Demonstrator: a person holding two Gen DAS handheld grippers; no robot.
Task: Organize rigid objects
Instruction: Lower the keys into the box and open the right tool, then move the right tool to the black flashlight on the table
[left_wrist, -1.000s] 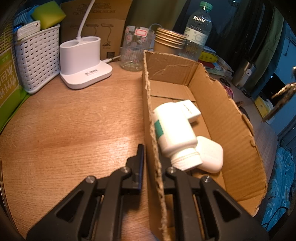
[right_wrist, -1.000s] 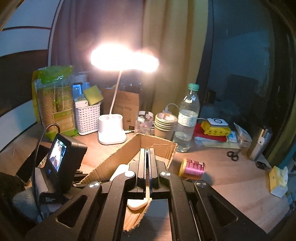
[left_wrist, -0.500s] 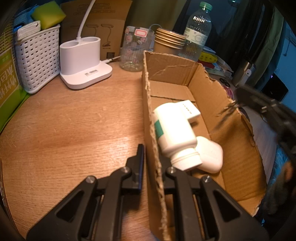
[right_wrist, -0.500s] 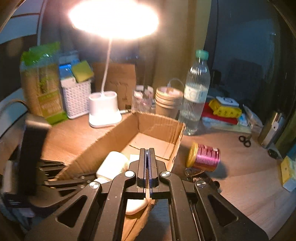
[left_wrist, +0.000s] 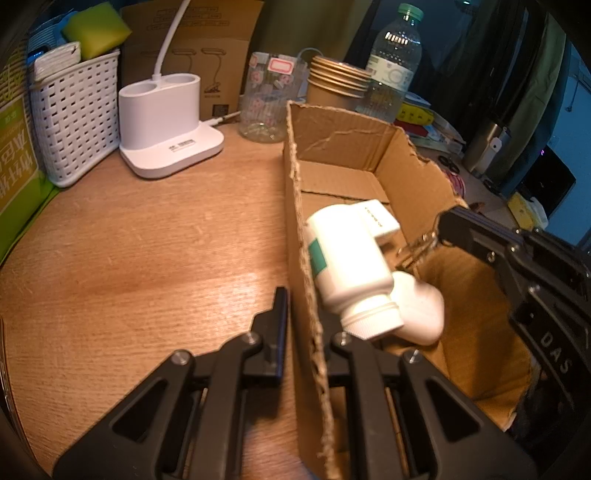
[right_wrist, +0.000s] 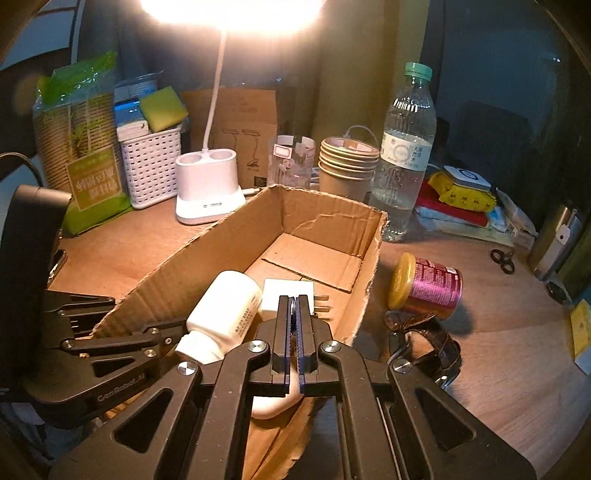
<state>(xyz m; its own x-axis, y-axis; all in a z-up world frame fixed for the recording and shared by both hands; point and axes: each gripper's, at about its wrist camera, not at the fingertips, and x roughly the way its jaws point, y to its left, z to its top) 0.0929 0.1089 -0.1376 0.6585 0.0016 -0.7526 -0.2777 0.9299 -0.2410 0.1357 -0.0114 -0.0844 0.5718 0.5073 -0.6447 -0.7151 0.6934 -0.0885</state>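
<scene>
Two grippers angle downward at one cardboard box (left_wrist: 369, 133). The left gripper (left_wrist: 303, 325) is clamped on the box's near side wall, one finger outside and one inside. The right gripper (right_wrist: 294, 332) has its fingers pressed narrowly together on a thin metal piece, apparently a key ring (left_wrist: 415, 246), held over the box interior; what hangs from it cannot be made out. Ahead of the left fingers inside the box lies a white pill bottle (left_wrist: 347, 258) on its side, long axis along the box, cap toward the left gripper. A white plug adapter (right_wrist: 288, 295) lies just beyond it and a rounded white case (left_wrist: 421, 310) beside the cap. Right of the right fingers, outside the box, lie a pink can (right_wrist: 428, 284) on its side and a dark watch strap (right_wrist: 428, 339).
</scene>
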